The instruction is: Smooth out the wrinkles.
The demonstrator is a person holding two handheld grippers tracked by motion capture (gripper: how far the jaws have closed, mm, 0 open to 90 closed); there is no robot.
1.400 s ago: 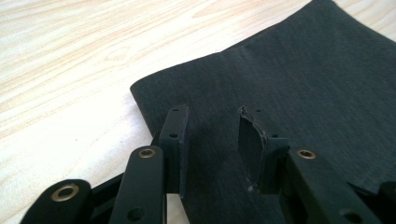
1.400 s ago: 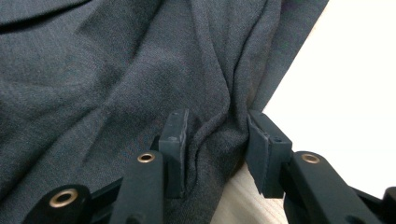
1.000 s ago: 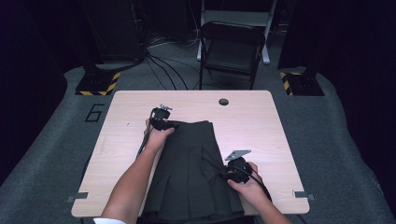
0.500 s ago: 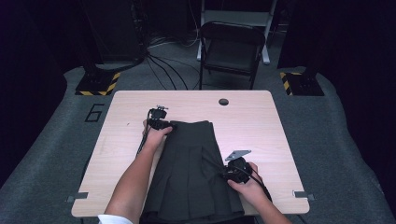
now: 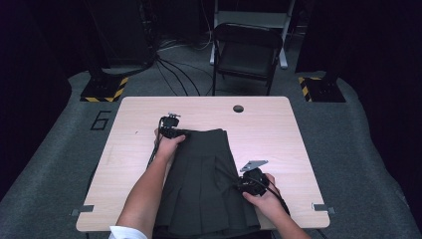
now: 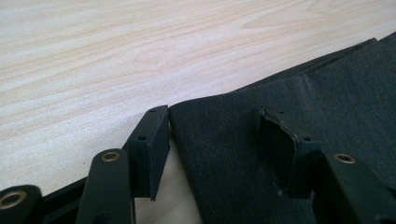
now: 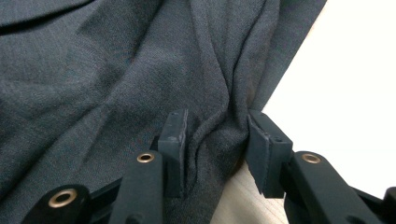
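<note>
From above, a dark pleated skirt [image 5: 204, 184] lies spread on the wooden table [image 5: 278, 134], its waistband at the far end and its hem running off the near edge by the person's body. The left gripper [image 5: 171, 130] sits at the far left corner of the waistband, with the hand behind it resting on the cloth. The right gripper [image 5: 247, 183] is at the skirt's right edge, about halfway down, where the fabric puckers toward it.

Along the left gripper's own jaws, the waistband corner [image 6: 219, 140] lies flat on the table between them. One jaw stands on bare wood just beside the cloth's edge, the other over the fabric, and neither pad presses on it. These jaws have just been opening, so the corner looks let go and set down where it was wanted.

Along the right gripper's jaws, a bunched ridge of the skirt's side edge [image 7: 215, 135] is pinched between the two pads, with folds radiating away from the grip and pale table [image 7: 355, 84] beyond the cloth's edge.

By my reading the top of the skirt is laid out and released. The right side is not yet smoothed, and any folding has not begun.
</note>
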